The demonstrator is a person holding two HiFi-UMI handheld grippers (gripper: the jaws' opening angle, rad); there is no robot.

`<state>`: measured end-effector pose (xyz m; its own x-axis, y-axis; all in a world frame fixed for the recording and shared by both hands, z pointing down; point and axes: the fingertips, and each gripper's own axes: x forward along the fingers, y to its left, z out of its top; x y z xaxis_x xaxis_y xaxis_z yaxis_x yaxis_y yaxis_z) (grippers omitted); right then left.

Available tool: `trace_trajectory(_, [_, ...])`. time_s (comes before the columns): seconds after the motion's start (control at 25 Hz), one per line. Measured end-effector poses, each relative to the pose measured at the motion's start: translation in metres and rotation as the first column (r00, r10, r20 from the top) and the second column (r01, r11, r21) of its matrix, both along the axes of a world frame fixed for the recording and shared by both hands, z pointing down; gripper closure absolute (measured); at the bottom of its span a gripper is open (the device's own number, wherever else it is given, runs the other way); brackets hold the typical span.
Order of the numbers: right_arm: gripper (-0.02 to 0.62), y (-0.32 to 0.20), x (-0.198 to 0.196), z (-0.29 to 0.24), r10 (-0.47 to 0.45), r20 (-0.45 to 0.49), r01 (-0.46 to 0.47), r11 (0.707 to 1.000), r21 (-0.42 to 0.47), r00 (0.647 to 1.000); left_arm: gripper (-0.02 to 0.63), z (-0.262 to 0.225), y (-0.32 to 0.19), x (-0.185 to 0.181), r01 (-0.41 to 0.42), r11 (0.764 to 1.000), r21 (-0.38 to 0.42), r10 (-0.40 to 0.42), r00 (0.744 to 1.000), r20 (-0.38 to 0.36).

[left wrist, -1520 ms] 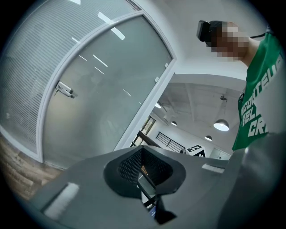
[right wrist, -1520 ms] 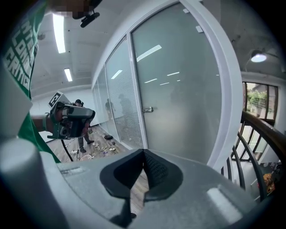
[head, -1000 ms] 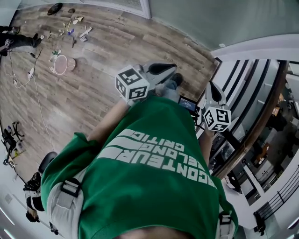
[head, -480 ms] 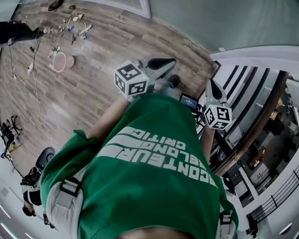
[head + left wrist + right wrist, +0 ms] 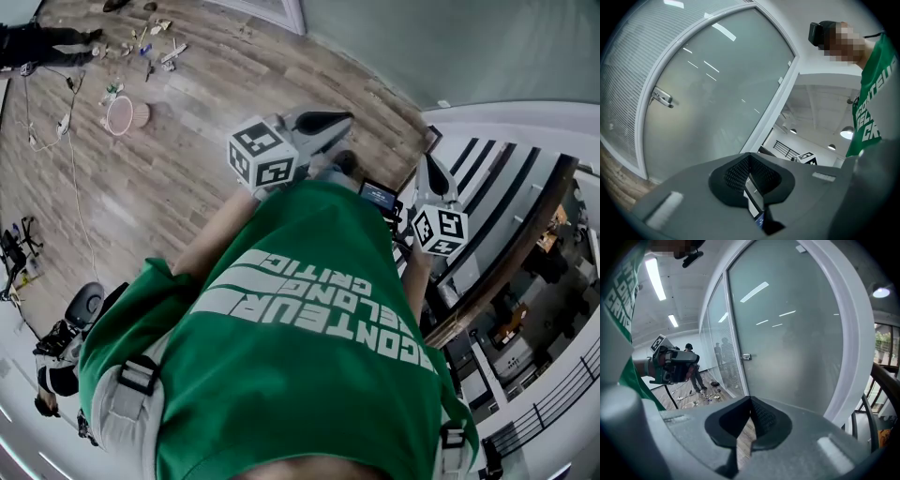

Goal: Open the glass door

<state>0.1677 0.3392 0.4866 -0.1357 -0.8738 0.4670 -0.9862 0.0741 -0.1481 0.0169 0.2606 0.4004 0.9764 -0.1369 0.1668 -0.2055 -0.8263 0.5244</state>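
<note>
The frosted glass door in a white frame fills the left gripper view, its metal handle at the left edge. In the right gripper view the glass door stands ahead, with its handle left of centre. My left gripper is shut and empty, well short of the glass. My right gripper is shut too, with nothing in it. In the head view the left gripper and right gripper point ahead toward the frosted glass, clear of it.
A staircase with a dark wooden handrail drops away at the right. Loose tools and a pink ring lie on the wooden floor at the left, with cables. People stand far off. A small lit screen sits between the grippers.
The floor clutter has slid up and left in the head view as the person steps on. Both grippers keep their place ahead of the body, jaws unchanged.
</note>
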Motion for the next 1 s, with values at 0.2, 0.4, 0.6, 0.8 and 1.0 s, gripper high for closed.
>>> trace_trajectory(0.2, [0.601,-0.006,0.029,0.002,-0.013,0.005,0.013,1.0,0.007,1.0,0.589,-0.002,0.004,0.024,0.009,1.0,0.007,-0.009,1.0,0.006])
trace_trajectory(0.4, [0.601,-0.008,0.068,0.004,0.0,-0.002,0.0,1.0,0.003,1.0,0.589,-0.004,0.006,0.04,0.049,0.999,0.025,-0.049,0.999,0.01])
trace_trajectory(0.6, [0.601,-0.01,0.089,0.003,0.005,-0.01,-0.005,1.0,-0.001,1.0,0.589,0.002,0.011,0.04,0.081,0.997,0.008,-0.082,0.997,0.013])
trace_trajectory(0.8, [0.601,-0.016,0.085,0.01,-0.022,-0.012,0.021,0.999,-0.028,1.0,0.589,0.012,0.007,0.039,0.096,0.995,-0.027,-0.095,0.995,0.016])
trace_trajectory(1.0, [0.603,-0.021,0.07,0.014,-0.038,-0.004,0.037,0.999,-0.034,0.999,0.589,0.017,0.0,0.043,0.075,0.997,-0.021,-0.075,0.997,0.007])
